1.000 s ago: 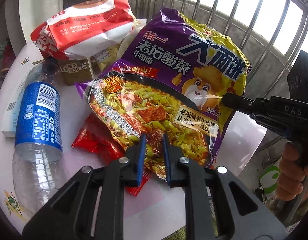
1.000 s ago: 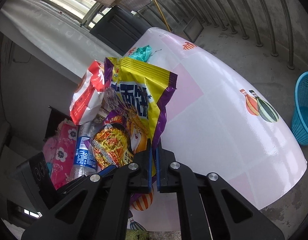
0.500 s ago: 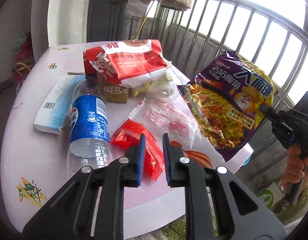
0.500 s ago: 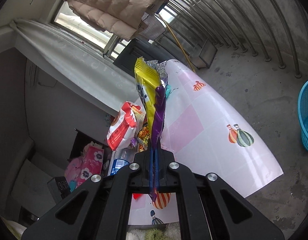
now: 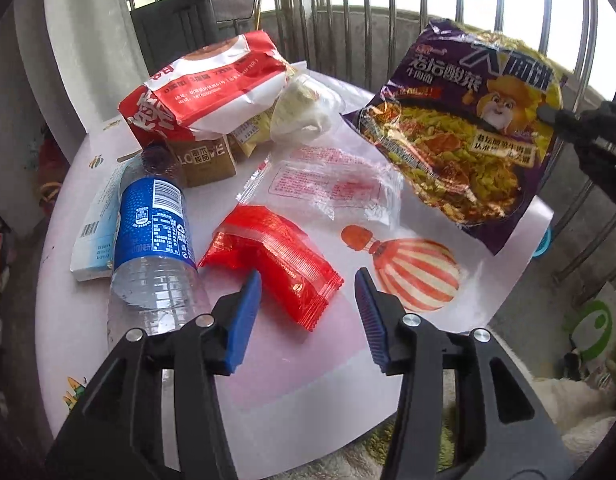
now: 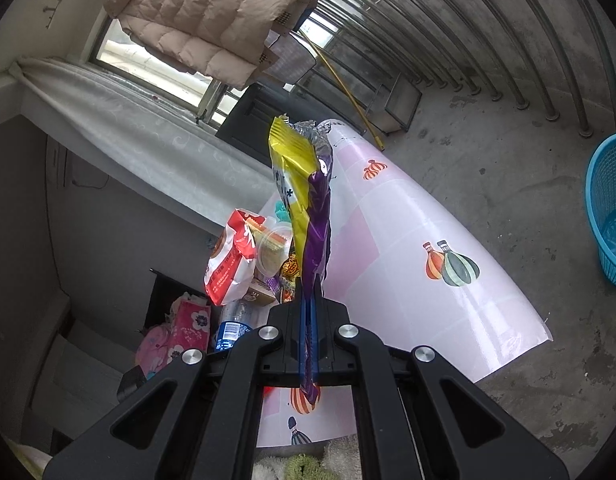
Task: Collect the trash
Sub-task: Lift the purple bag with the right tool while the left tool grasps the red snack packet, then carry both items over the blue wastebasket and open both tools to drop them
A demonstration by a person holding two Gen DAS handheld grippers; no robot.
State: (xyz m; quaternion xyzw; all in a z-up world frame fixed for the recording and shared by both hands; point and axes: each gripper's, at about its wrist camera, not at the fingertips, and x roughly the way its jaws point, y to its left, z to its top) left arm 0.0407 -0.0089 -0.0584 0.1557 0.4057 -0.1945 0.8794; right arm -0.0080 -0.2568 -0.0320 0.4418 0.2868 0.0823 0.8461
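Fingers of the left gripper (image 5: pixel 308 312) are standing spread apart over a red wrapper (image 5: pixel 274 256) lying on the pink table (image 5: pixel 300 376), beside a clear wrapper (image 5: pixel 331 186) and a plastic bottle (image 5: pixel 154 248); from its own wrist camera, the right gripper (image 6: pixel 308 340) is clamping the purple noodle packet (image 6: pixel 304 200) edge-on, lifted above the table (image 6: pixel 407 280), with a blue basket (image 6: pixel 609 204) sitting on the floor well apart

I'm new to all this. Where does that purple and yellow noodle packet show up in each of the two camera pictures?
Left wrist view: the noodle packet hangs upper right, face on, lifted above the table and pinched at its right edge by the right gripper.
Right wrist view: the same noodle packet stands edge on at centre, clamped between the fingers.
Shared landmark: the red and white bag on the table.
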